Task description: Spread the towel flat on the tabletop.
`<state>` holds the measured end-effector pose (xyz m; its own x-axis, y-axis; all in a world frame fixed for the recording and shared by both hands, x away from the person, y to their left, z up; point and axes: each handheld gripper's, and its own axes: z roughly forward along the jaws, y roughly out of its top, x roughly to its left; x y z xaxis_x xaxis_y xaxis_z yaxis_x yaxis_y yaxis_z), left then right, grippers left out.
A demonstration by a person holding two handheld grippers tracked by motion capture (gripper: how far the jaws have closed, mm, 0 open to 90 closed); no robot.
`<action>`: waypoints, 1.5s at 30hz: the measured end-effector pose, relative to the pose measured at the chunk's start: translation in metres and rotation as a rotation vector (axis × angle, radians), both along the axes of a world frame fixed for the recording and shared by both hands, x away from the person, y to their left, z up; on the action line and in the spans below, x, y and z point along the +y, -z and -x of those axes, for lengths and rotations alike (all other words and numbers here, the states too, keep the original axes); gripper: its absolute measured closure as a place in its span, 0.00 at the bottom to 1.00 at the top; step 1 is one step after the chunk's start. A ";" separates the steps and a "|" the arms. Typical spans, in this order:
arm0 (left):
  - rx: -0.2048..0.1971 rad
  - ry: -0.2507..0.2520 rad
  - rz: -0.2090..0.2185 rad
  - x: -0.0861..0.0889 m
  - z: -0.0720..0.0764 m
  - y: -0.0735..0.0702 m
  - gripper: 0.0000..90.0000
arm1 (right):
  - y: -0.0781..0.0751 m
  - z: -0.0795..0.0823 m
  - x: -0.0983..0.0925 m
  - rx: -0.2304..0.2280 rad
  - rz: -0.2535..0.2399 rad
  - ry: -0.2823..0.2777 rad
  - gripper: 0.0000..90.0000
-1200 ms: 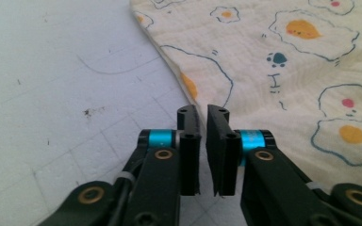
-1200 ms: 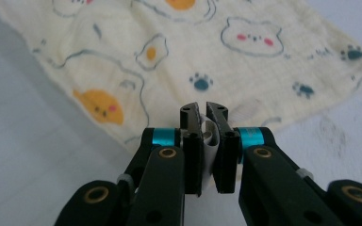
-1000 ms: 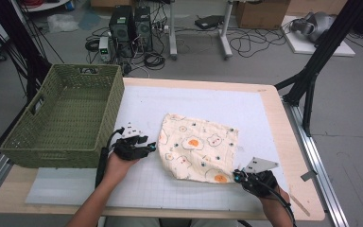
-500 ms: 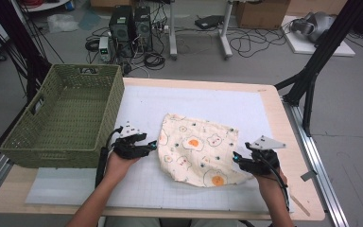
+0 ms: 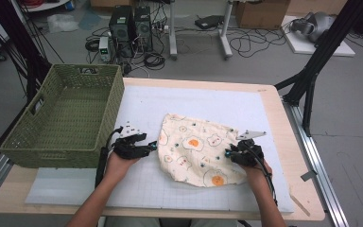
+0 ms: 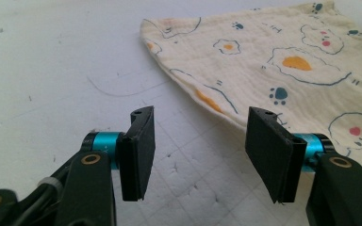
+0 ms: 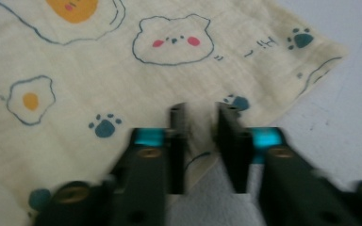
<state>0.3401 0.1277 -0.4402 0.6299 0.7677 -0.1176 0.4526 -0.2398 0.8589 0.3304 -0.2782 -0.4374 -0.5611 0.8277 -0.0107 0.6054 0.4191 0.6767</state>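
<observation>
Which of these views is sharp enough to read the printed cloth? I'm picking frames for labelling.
Left gripper view: crisp, even light, the cream egg-and-paw-print muslin cloth and scuffed white mat sharp. Right gripper view: smeared, the right gripper and prints soft-edged. High view: evenly lit, no glare, but the cloth's prints are small beside the green woven basket.

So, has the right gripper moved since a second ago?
Yes. In the high view the right gripper has shifted up the picture, away from the table's near edge, onto the cloth's right edge. Its jaws have just been closing.
</observation>
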 end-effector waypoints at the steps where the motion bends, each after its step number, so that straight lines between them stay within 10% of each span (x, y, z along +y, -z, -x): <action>1: 0.000 -0.001 0.000 0.000 0.000 0.000 0.48 | -0.001 0.000 -0.001 -0.012 0.027 -0.010 0.93; 7: 0.013 0.005 -0.013 -0.004 0.001 0.001 0.48 | -0.004 -0.007 -0.013 -0.145 0.117 0.193 0.95; 11: 0.013 0.012 -0.006 -0.006 0.001 0.001 0.48 | -0.004 -0.011 -0.025 -0.156 0.047 0.294 0.83; 21: 0.062 0.028 0.055 -0.023 -0.006 0.000 0.49 | -0.010 0.014 -0.032 -0.193 -0.034 0.206 0.49; 38: 0.047 0.075 -0.157 -0.082 -0.025 0.010 0.47 | -0.016 0.030 -0.026 -0.228 -0.078 0.119 0.41; 43: 0.008 0.131 -0.182 -0.085 -0.022 0.009 0.92 | -0.015 0.031 -0.026 -0.223 -0.082 0.123 0.39; 45: -0.003 0.099 -0.185 -0.082 -0.025 0.009 0.95 | -0.015 0.031 -0.026 -0.223 -0.084 0.118 0.39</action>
